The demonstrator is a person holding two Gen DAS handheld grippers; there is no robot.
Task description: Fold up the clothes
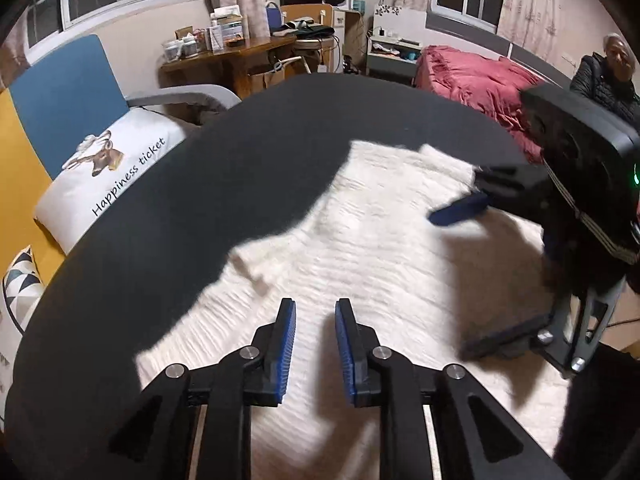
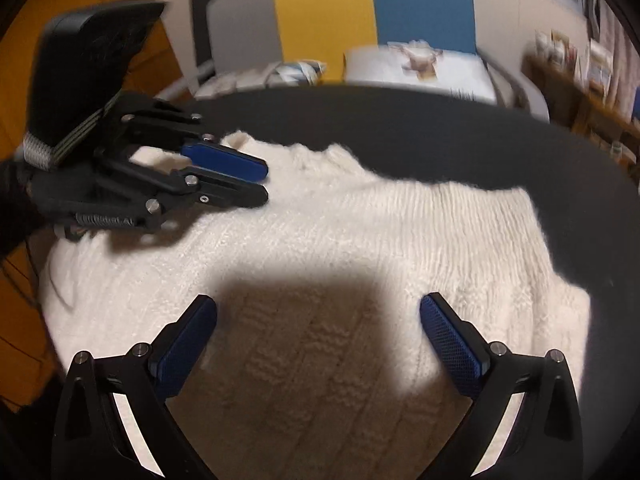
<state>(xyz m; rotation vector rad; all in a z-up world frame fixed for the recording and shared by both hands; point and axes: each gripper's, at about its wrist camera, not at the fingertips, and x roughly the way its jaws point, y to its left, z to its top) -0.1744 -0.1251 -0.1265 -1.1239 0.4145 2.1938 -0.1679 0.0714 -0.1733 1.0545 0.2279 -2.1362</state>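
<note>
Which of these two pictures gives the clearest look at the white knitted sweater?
The left wrist view: the white knitted sweater is sharp there, its ribbed knit readable, spread on the dark table with a sleeve or edge folded over. The right wrist view shows the sweater too, but motion-blurred and partly under a dark shadow.

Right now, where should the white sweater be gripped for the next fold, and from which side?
Probably the sleeve end, the narrow loose strip lying on the dark table at the white sweater's left edge. The left gripper, jaws slightly apart, sits just short of it and could come in low from the near side.
</note>
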